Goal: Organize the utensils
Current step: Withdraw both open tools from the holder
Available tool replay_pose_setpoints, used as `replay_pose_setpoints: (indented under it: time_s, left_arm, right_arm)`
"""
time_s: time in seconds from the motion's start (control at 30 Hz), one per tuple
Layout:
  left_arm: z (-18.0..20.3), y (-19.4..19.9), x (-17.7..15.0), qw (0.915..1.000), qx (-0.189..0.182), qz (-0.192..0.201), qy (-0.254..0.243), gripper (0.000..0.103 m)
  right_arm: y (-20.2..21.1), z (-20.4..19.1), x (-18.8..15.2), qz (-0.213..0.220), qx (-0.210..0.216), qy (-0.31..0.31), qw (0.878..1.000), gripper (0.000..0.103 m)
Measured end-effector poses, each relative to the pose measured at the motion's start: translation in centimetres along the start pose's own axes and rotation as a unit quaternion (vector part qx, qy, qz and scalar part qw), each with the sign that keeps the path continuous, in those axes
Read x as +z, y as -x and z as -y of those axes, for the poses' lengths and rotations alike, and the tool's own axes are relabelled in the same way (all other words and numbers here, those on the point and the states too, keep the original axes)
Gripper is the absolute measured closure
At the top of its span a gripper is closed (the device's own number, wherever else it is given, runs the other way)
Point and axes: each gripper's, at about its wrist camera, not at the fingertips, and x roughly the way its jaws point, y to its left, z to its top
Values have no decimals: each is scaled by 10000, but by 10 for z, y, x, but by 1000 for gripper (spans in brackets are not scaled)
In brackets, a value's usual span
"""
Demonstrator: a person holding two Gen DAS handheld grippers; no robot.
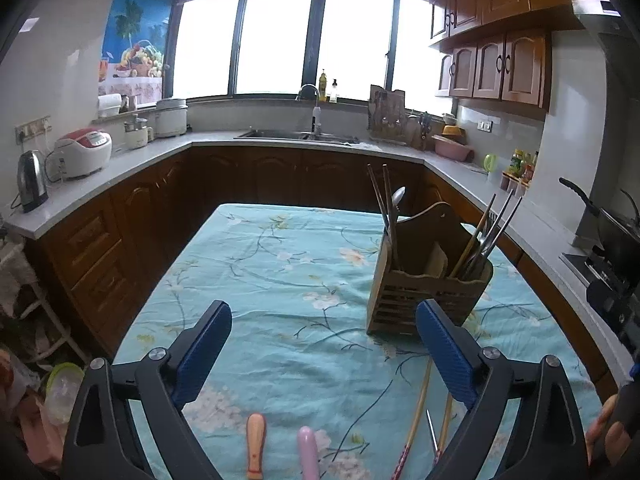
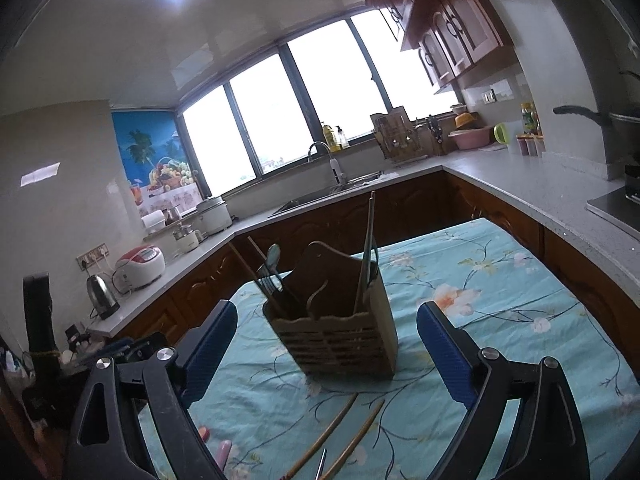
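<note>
Here's the wooden utensil caddy [image 1: 424,276], standing upright on the worktop [image 1: 280,280] with its teal floral cloth, and it's already part-filled: seen from the left wrist, the left compartment holds two dark chopsticks [image 1: 380,208] and a spoon [image 1: 399,197], while the right compartment bristles with more chopsticks and metal cutlery [image 1: 486,236] leaning outward. The middle section looks empty as far as can be told. Still loose on the cloth, nearer the cameras: a pair of bamboo chopsticks [image 2: 340,436] lying side by side in front of the caddy, a thin metal piece [image 2: 322,464] between them, plus an orange-tan handle [image 1: 256,446] and a pink handle [image 1: 308,454] poking in from the bottom edge. The left tool [image 1: 324,344] has its jaws spread wide with nothing between the blue pads; the right tool [image 2: 326,344] is likewise spread apart and empty, framing the caddy head-on. Nothing blocks the way to the loose chopsticks. Around the room's counters: a kettle [image 1: 31,180], a rice cooker [image 1: 84,152], a sink with tap [image 1: 310,120], a pink basin [image 1: 452,147]. No lettering is legible anywhere.
</note>
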Motion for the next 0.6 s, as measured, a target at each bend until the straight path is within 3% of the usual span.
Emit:
replay_pose_setpoints:
  time_s: [0.23,0.6]
  left_arm:
    - [-5,18,-20,9999,-50,94,-8,1]
    - [-14,54,-61,9993,-119,357,13,1]
  right_arm:
    - [15,-11,-20,7,5,361,9993,6]
    - [41,-30,-53,29,-269,1138,9931,2]
